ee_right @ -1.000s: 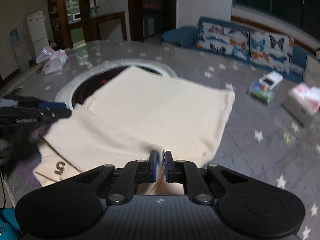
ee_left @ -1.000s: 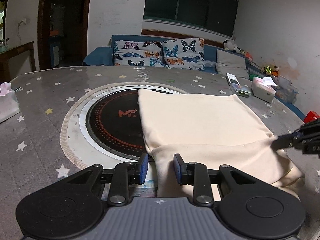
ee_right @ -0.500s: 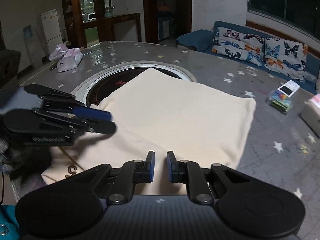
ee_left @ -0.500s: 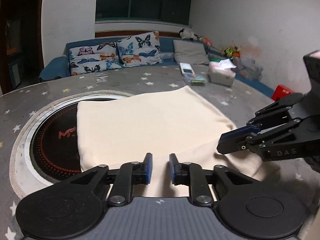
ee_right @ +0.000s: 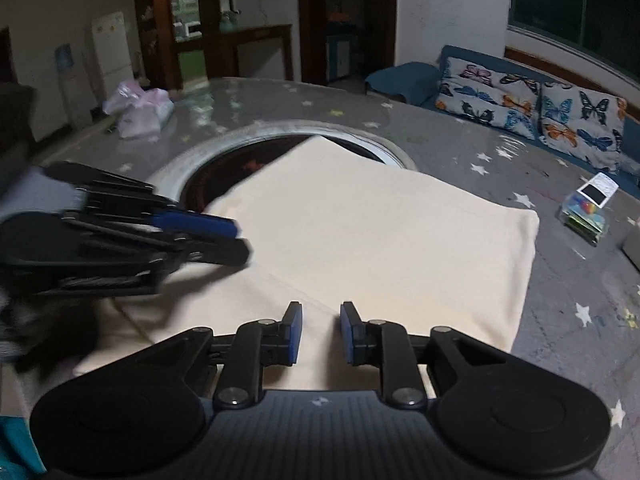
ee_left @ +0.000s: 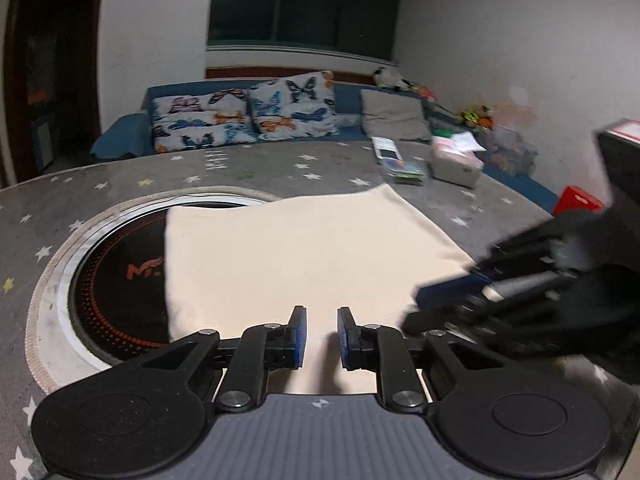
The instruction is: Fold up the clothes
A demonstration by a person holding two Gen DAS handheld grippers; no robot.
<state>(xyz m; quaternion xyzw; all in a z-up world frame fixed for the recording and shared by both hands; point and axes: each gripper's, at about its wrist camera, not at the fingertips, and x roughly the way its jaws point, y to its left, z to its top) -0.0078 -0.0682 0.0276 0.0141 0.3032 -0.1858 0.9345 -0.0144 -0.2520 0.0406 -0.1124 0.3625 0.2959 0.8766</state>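
Star-printed round table (ee_left: 100, 184), smooth cream folded garment (ee_left: 304, 256)

- The left hand-held gripper (ee_left: 321, 336) angles downward, its blue pads a small gap apart with nothing clamped between them, having just narrowed.
- The right hand-held gripper (ee_right: 321, 332) tilts downward close beside it, jaws just opening, nothing pinched between them.

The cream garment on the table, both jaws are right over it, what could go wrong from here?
1. The grippers are crowded: the left gripper and right gripper hover close together over the garment and could collide.
2. Both jaws have a small gap and hold nothing; a grab may catch only the top layer and undo the fold.
3. The garment overlaps the black hotplate; dragging may bunch it.
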